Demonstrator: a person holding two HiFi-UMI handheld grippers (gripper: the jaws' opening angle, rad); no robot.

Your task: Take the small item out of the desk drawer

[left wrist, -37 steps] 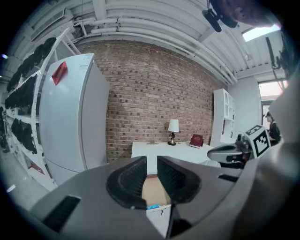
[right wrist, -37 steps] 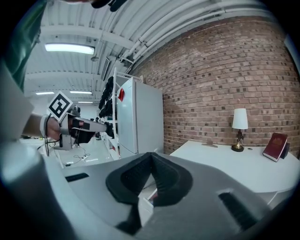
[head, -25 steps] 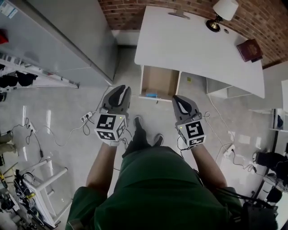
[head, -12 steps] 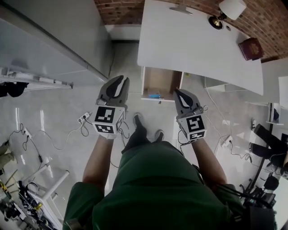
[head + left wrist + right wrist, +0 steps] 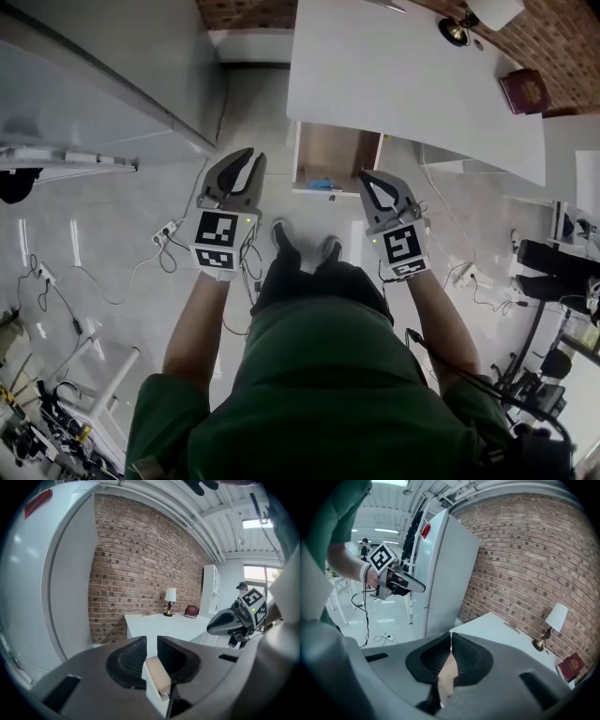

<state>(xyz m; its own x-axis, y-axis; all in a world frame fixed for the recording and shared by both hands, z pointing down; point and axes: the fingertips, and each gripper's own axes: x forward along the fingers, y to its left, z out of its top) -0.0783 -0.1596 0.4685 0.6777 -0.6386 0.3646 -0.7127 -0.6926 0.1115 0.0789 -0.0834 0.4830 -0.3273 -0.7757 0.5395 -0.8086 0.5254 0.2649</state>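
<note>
Over the person's head, looking down, the white table stands by the brick wall, and its drawer is open under the near edge. A small blue item lies inside, right at the drawer's front lip. The left gripper and the right gripper are held out above the floor, one on each side of the drawer front. Both are near it and touch nothing. A lamp and a red book sit at the table's far right end.

Along the left gripper, the jaws stand a narrow gap apart with nothing between them. The drawer's wooden inside shows through the gap. The table, lamp and book lie beyond, and the right gripper hangs at the right.

Along the right gripper, the jaws are closed, tips touching, and hold nothing. A sliver of the drawer's wood shows below the tips. The left gripper is at the upper left, in front of a tall white cabinet.
</note>
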